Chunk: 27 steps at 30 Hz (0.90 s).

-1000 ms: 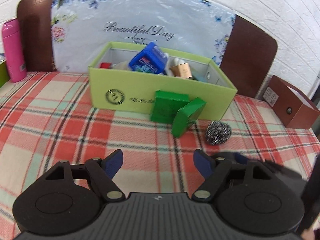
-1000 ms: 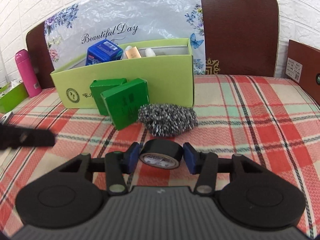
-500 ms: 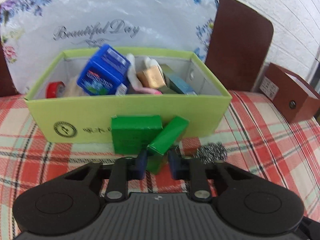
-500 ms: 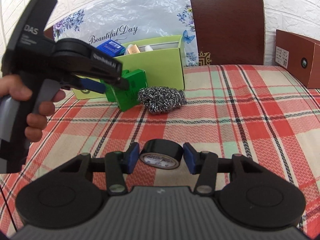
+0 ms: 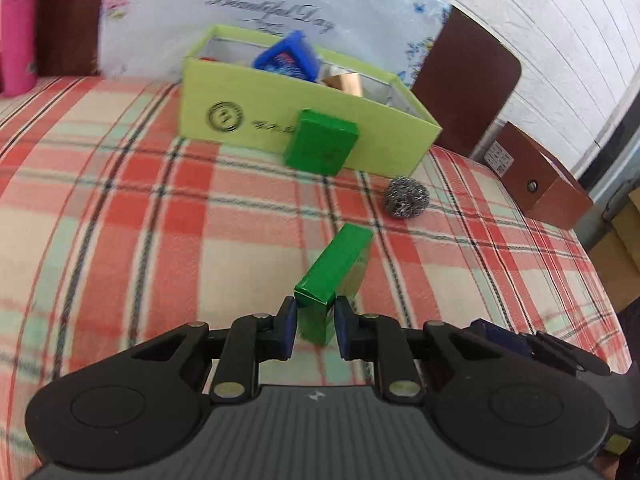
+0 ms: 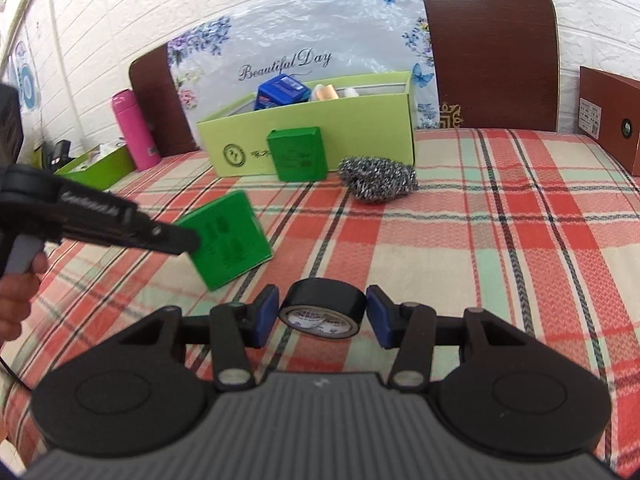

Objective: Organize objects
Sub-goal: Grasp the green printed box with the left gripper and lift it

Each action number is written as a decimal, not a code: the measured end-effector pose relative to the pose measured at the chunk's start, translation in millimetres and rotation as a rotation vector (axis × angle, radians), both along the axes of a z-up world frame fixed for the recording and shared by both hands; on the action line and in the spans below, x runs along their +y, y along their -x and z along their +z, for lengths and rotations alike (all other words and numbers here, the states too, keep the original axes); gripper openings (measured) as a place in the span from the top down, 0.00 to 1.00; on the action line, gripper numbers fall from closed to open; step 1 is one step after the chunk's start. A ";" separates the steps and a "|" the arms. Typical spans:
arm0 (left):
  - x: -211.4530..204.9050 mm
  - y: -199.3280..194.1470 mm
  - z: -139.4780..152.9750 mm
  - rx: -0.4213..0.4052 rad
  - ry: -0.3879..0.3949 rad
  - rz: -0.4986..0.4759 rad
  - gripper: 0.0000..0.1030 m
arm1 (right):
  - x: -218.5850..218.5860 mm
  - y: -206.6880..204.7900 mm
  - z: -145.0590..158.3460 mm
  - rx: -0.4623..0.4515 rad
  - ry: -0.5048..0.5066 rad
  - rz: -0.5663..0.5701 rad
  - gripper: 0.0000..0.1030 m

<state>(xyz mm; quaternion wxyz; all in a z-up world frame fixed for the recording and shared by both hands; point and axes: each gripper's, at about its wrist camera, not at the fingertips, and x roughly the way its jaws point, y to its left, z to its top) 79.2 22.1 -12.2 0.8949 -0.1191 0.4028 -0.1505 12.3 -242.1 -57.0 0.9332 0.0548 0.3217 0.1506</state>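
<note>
Evidently, a green box (image 5: 334, 272) was clamped edgewise by the left gripper (image 5: 316, 326) above the plaid cloth (image 5: 160, 240), presumably for the lime bin (image 5: 240, 120) beyond; black tape (image 6: 322, 307) was pinched in the right gripper (image 6: 322, 316).

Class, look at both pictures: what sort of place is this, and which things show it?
Probably a home room: a table under a plaid cloth, a light green storage box of household bits, and a pink flask by a white brick wall.

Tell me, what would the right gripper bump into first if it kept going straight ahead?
Probably the steel wool scrubber. The right gripper, holding black tape, points across bare tablecloth toward it, though depth is hard to judge.
</note>
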 end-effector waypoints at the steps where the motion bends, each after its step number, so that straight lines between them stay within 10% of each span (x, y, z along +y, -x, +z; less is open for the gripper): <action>1: 2.3 1.8 -1.3 -0.010 -0.031 0.033 0.79 | 0.0 1.0 -0.9 0.010 -0.004 0.002 0.54; 5: 13.4 -5.7 -4.2 -0.021 -0.103 0.125 0.52 | 0.4 -3.1 -5.4 0.012 0.021 -0.069 0.54; 11: -2.9 -4.5 2.6 -0.081 -0.073 0.015 0.24 | 0.8 -1.8 -6.0 0.006 0.049 -0.074 0.40; 27: -39.4 -30.3 -19.2 -0.142 -0.302 -0.118 0.20 | 8.5 -7.3 -12.2 0.039 0.109 -0.072 0.43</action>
